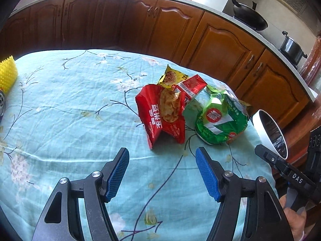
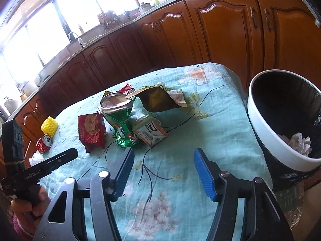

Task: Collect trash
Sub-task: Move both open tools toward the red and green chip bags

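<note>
A pile of trash lies on the teal floral tablecloth [image 1: 70, 110]: a red snack wrapper [image 1: 160, 116], a yellow wrapper [image 1: 170, 78], a red-white carton [image 1: 190, 88] and a crushed green can [image 1: 220, 120]. In the right wrist view I see the red wrapper [image 2: 92, 130], the green can [image 2: 122, 120], a carton [image 2: 152, 134], a brown pouch [image 2: 158, 98] and a crushed red can [image 2: 44, 142]. My left gripper [image 1: 162, 172] is open and empty just short of the red wrapper. My right gripper [image 2: 163, 170] is open and empty in front of the pile. A white-rimmed bin [image 2: 280, 124] with crumpled paper stands at the right.
A yellow ridged cup [image 2: 49, 125] stands at the table's far left; it also shows in the left wrist view [image 1: 8, 72]. Wooden kitchen cabinets [image 1: 220, 46] run behind the table, with a black pan [image 1: 250, 16] and a pot [image 1: 291, 48] on the counter. The bin [image 1: 270, 132] sits by the table's right edge.
</note>
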Tool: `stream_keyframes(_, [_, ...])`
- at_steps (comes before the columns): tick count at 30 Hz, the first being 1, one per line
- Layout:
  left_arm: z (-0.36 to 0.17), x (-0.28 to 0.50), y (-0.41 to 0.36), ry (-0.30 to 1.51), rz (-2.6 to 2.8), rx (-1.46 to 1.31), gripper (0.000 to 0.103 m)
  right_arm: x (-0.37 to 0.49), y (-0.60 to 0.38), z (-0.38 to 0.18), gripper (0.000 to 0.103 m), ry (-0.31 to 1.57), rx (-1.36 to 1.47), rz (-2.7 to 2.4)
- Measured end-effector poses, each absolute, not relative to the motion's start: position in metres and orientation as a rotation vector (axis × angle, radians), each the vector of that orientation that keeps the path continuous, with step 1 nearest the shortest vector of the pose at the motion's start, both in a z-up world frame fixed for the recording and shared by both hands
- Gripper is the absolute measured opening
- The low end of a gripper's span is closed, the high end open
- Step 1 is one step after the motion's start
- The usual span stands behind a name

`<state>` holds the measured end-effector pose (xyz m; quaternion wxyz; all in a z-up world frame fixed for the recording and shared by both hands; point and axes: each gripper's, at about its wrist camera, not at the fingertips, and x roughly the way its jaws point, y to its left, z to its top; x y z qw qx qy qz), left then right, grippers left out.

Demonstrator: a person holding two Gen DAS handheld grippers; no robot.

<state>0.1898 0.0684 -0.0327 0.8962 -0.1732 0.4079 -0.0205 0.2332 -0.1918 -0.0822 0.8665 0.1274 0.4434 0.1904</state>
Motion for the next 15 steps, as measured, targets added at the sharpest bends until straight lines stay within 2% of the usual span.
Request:
stream_keyframes(11, [-0.038, 0.231, 0.083, 0.855, -0.021, -0.386, 0.068, 0.267, -0.167, -0.094, 0.057, 0.96, 0.207, 0.456])
stream_keyframes(15, [-0.047, 0.246, 0.082, 0.87, -0.024, -0.391, 0.068, 0.277, -0.159, -0.097, 0.052, 0.971, 0.187, 0.471])
